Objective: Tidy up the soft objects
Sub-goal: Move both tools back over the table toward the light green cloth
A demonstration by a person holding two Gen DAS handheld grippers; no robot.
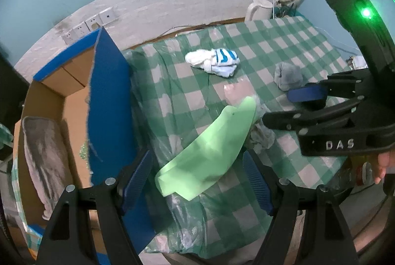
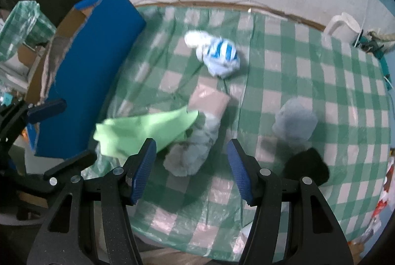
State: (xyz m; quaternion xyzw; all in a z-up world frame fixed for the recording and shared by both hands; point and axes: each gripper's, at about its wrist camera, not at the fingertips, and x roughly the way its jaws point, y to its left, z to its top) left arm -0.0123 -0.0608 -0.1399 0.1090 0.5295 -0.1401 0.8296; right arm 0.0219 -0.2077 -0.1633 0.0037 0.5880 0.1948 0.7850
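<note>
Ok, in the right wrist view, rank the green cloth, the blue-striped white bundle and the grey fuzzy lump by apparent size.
1. green cloth
2 and 3. blue-striped white bundle and grey fuzzy lump look alike; the bundle lies farther away, so no ranking.

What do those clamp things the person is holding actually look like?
Both tongs, left and right, are matte black plastic frames with silver rivets and two fingers faced with ribbed blue pads. Seen from the left camera, the right tongs carry white letters "DAS" and a curved black housing with a glowing green light. A bare hand grips them.
</note>
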